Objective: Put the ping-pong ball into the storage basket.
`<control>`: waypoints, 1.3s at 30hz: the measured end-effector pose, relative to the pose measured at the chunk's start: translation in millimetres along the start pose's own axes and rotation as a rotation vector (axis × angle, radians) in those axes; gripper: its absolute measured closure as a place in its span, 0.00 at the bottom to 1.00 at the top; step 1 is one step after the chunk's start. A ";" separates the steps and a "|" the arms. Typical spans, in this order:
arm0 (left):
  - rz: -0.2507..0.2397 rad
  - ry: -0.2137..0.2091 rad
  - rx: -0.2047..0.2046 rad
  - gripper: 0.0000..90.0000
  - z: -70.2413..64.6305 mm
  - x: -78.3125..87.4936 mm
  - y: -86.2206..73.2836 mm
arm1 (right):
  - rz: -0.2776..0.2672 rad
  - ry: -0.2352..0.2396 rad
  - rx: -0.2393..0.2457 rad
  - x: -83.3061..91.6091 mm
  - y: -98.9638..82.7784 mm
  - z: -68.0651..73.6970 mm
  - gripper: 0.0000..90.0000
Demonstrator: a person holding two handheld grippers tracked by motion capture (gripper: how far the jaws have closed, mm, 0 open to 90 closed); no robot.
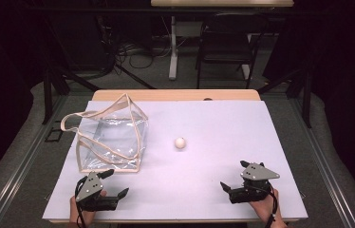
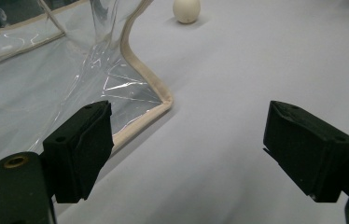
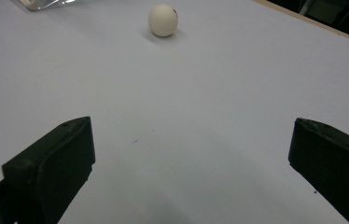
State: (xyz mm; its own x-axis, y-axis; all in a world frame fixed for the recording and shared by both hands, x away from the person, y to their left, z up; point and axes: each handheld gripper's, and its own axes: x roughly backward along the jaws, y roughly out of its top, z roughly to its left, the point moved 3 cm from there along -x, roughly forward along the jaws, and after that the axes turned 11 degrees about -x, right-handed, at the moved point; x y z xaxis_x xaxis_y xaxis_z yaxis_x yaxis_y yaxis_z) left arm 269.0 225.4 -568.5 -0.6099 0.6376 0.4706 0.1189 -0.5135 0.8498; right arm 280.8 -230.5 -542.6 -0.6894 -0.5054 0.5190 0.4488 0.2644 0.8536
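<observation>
A clear plastic bag (image 1: 110, 137) with beige trim and handles lies on the left half of the table; its near corner (image 2: 163, 100) shows in the left gripper view. A small cream ball (image 1: 180, 143) rests mid-table, right of the bag, also far ahead as the ball (image 2: 186, 10) and the ball (image 3: 163, 20). My left gripper (image 1: 116, 183) sits open near the front left edge, just short of the bag's corner. My right gripper (image 1: 235, 175) sits open near the front right, well short of the ball. Neither holds anything.
The table top (image 1: 223, 123) is a pale lilac sheet over a wooden board. Beyond the far edge stand a dark chair (image 1: 225, 42), a white table leg (image 1: 172, 47) and floor cables.
</observation>
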 end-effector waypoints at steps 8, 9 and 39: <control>-0.001 0.004 -0.002 0.18 -0.2 1.5 -0.5 | 0.027 0.004 -0.011 -2.8 3.5 1.1 0.00; -0.001 0.002 0.000 0.18 -0.2 1.4 -0.6 | 0.028 0.003 -0.005 -3.1 4.2 1.1 0.00; 0.015 -0.025 -0.001 0.18 -0.7 -3.3 -1.4 | 0.072 0.023 0.006 -32.6 34.7 5.3 0.00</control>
State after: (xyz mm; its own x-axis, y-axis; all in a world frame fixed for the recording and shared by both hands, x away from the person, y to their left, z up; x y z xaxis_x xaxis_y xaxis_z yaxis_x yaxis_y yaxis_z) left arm 270.3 223.6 -571.5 -0.5884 0.6440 0.4890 0.1269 -0.5238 0.8424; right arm 315.9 -200.4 -529.7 -0.6423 -0.5036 0.5778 0.4929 0.3060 0.8145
